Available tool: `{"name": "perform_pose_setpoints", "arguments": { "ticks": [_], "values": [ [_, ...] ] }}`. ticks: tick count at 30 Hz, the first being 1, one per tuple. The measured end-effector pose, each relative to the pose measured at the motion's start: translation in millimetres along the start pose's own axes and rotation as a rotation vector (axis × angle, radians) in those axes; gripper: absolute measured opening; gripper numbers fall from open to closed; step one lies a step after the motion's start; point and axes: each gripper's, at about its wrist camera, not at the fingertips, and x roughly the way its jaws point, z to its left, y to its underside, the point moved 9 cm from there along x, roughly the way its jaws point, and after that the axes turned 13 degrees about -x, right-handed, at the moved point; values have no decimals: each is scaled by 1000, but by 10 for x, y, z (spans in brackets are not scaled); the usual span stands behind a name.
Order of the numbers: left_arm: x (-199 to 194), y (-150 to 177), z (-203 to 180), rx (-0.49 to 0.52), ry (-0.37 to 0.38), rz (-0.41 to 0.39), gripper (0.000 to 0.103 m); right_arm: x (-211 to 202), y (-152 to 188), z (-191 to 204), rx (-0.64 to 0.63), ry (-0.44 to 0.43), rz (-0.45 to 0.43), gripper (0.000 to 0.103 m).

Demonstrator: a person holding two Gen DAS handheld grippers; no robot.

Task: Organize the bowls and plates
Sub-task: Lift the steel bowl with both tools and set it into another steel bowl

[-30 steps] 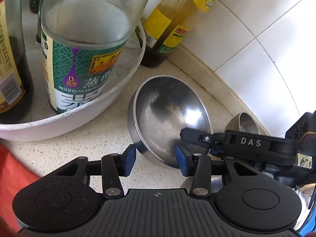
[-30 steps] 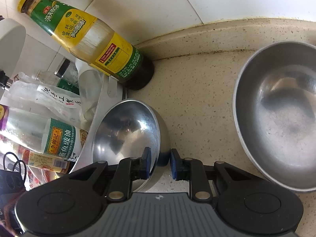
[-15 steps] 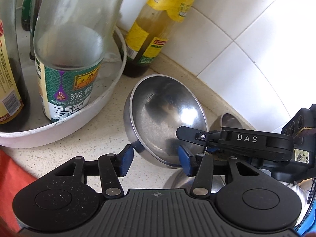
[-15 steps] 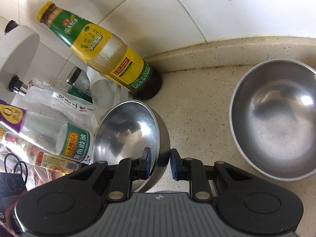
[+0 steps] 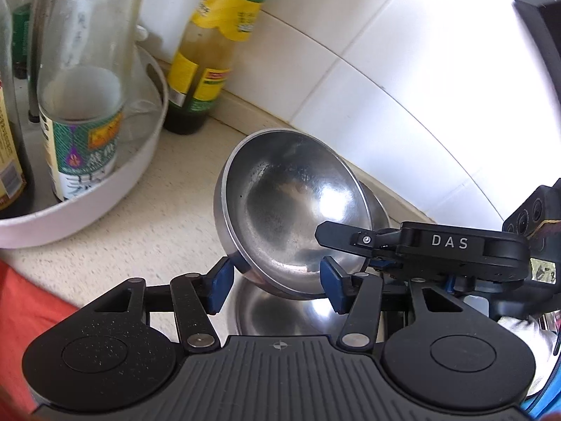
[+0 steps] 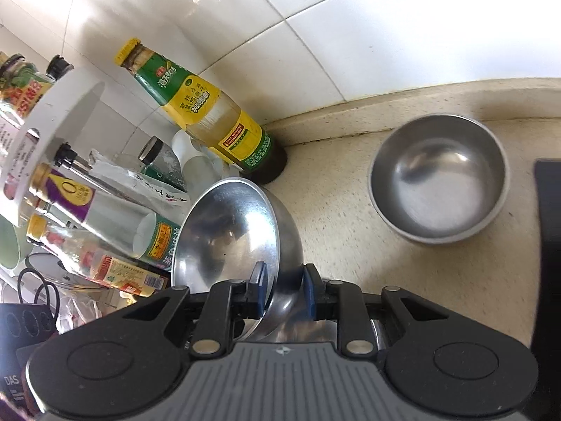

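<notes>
Step in hand: the right gripper (image 6: 282, 293) is carrying a small steel bowl (image 6: 228, 235), tilted steeply on edge, above the counter (image 6: 350, 217).
Right fingers: closing on the bowl's rim, one pad inside, one outside (a thin, slippery hold).
Left gripper (image 5: 275, 289): fingers are standing open and holding nothing, with the small steel bowl (image 5: 291, 217) just ahead of them.
Target, as judged: the larger steel bowl (image 6: 438, 182) is sitting upright at the far right near the tiled wall; nesting there looks likely.
Technique: keep the squeeze steady, level the bowl before lowering, centre it over the larger rim.
Hazard: the sauce bottle (image 6: 210, 112) and the crowded white tray (image 5: 105, 189) are standing close on the left.
</notes>
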Motion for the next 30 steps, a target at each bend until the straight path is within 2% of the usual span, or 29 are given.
{"name": "perform_pose_setpoints", "arguments": {
  "ticks": [14, 30],
  "values": [
    [-79, 231, -50, 65, 12, 56, 61, -176, 397, -27, 69, 34, 10, 24],
    [20, 326, -21, 88, 25, 111, 61, -187, 590, -74, 64, 96, 46, 26]
  ]
}}
